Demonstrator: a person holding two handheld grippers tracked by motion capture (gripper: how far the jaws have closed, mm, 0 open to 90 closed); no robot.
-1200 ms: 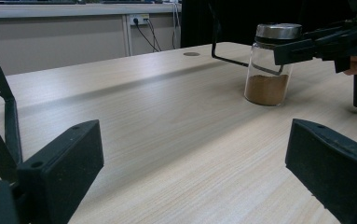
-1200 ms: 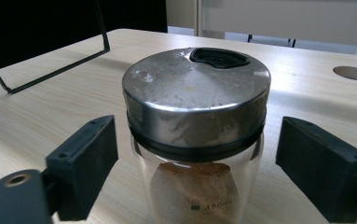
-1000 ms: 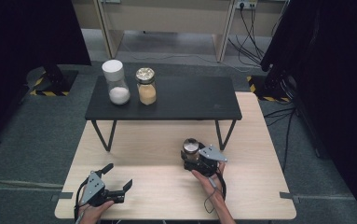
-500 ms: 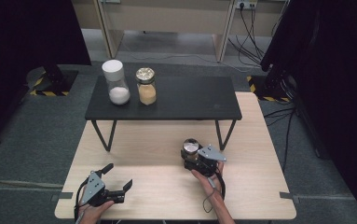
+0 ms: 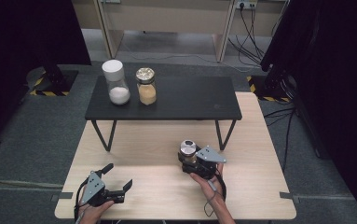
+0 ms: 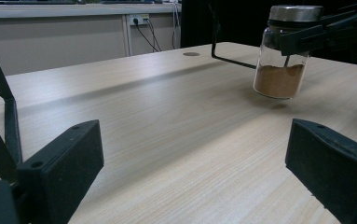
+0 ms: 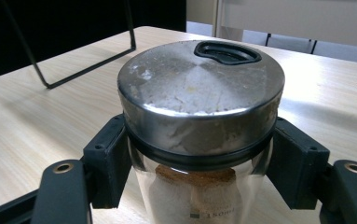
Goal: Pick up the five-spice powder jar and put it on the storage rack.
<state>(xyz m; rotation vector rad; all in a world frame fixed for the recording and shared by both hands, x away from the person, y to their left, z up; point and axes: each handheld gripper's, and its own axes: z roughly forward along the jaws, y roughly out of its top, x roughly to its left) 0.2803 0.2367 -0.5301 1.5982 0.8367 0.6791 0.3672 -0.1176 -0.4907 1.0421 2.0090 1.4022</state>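
My right gripper held a jar of brown powder just above the desk.

The right fingers were closed on the jar's neck, one on each side, right under its shiny metal lid. In the left gripper view the jar hung a little off the wood, with a small shadow under it. My left gripper sat low near the front edge of the desk, well apart from the jar. Its fingers were wide open with nothing between them. Far past my fingers, a white-lidded jar and a gold-lidded jar stood side by side on a black shelf.
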